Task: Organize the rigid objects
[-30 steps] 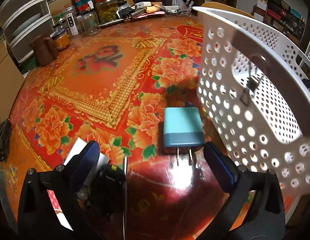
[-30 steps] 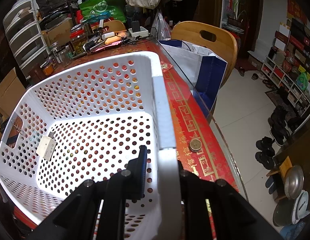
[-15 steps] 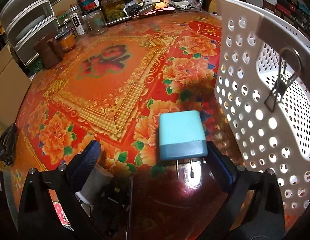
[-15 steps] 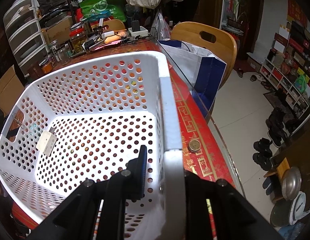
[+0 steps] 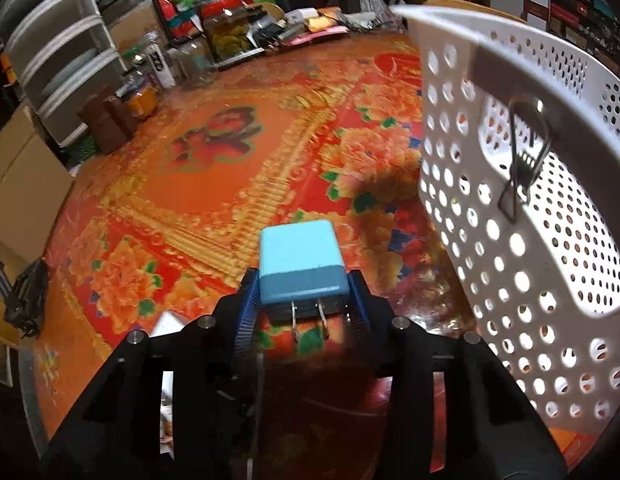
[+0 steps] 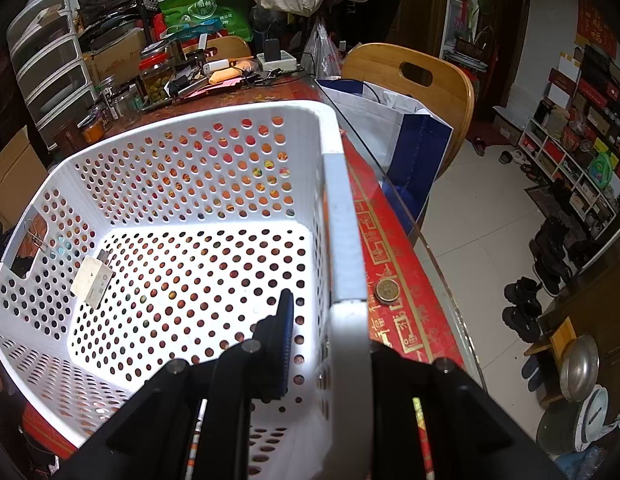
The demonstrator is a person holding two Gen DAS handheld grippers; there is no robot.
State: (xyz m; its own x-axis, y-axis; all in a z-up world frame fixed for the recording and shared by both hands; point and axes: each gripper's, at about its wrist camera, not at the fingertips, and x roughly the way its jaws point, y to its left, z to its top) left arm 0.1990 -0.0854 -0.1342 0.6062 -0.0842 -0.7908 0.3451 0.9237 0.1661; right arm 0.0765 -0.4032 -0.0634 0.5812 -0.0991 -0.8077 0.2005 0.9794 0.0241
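Note:
A two-tone blue plug-in charger [image 5: 299,264] lies on the red flowered tablecloth [image 5: 213,168], prongs toward the camera. My left gripper [image 5: 303,300] is closing, with the charger between its jaws and both blue pads against its darker end. Right beside it stands the white perforated basket [image 5: 510,76], tilted. My right gripper [image 6: 330,322] is shut on the basket's near wall [image 6: 342,240], one finger [image 6: 283,332] inside and the other hidden outside. A small white adapter [image 6: 91,286] lies inside the basket.
A metal binder clip [image 5: 524,160] hangs in the basket's handle hole. Jars and clutter [image 5: 225,32] line the far table edge, drawers [image 5: 57,48] stand at left. A coin [image 6: 386,290] lies near the table's right glass edge, with a wooden chair [image 6: 414,76] beyond.
The left gripper's jaws have drawn in from wide apart onto the charger's sides, and the view has tipped a little. The right gripper still grips the basket wall.

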